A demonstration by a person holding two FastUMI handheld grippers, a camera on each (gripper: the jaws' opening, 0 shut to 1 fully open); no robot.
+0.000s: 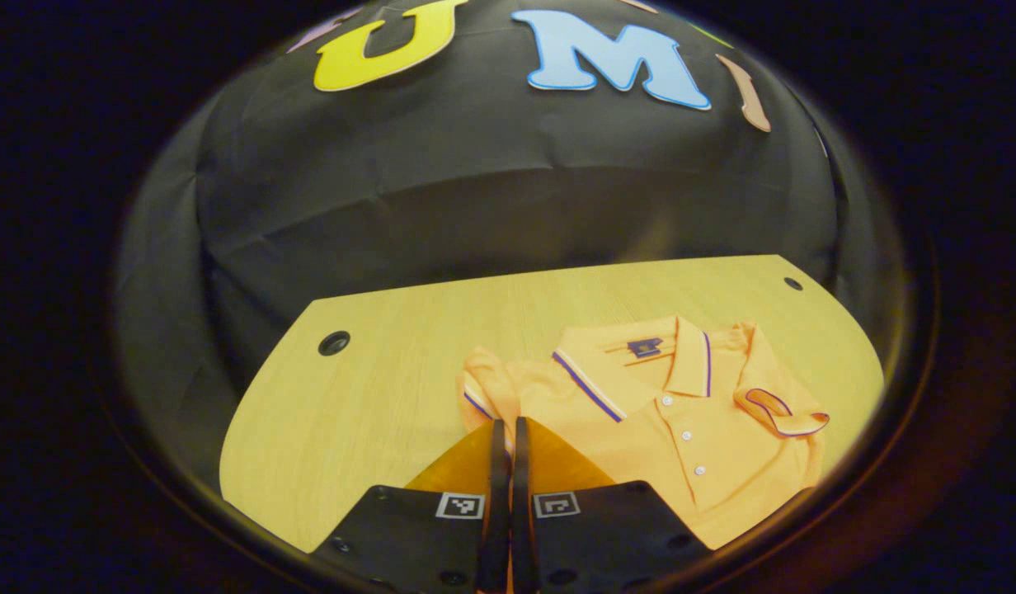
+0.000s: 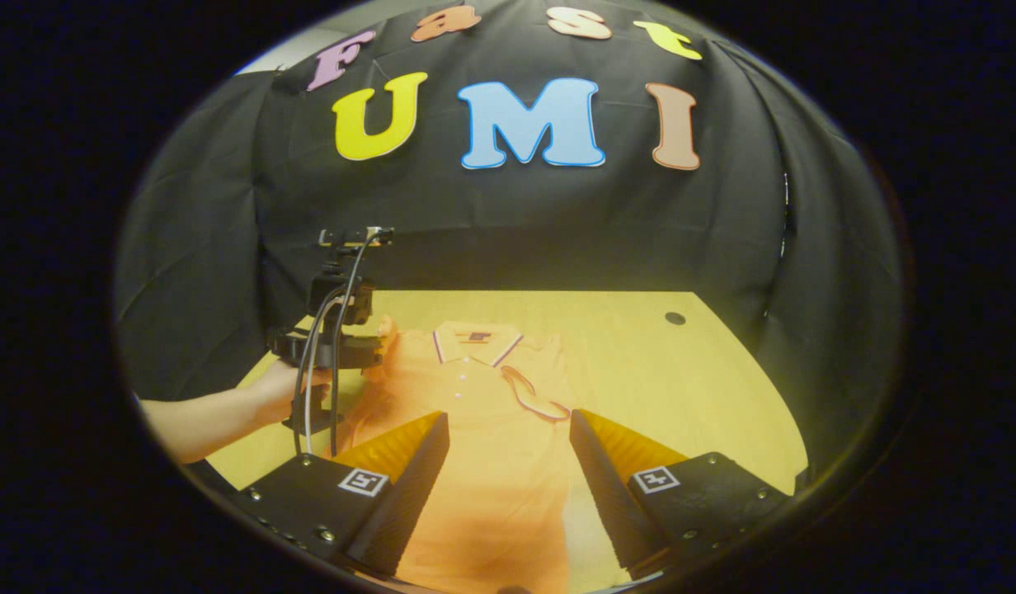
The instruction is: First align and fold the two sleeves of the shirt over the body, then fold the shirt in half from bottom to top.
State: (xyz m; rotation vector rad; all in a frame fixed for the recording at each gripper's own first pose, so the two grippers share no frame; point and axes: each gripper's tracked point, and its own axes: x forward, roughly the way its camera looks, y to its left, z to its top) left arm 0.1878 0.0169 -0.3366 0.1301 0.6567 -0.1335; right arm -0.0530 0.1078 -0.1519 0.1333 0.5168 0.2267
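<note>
- Shirt [image 2: 475, 429] lies collar-up on the worktop [image 2: 681, 371], its 3 o'clock sleeve [image 2: 537, 396] already folded over the body.
- Left hand-held gripper [image 1: 508, 429] is clenched, apparently pinching the 9 o'clock sleeve [image 1: 483, 388], not yet folded.
- Right hand-held gripper [image 2: 508, 429] hangs released; bottom-to-top fold remains.

I see the shirt [image 2: 483, 429] flat on the table [image 2: 689, 363], collar [image 2: 475, 338] toward the back wall. One sleeve [image 2: 541, 396] lies folded over the body. My left gripper [image 1: 505, 429] sits at the shirt's other sleeve [image 1: 483, 384]; my right gripper [image 2: 508, 437] hangs over the lower body, nearer me.
</note>
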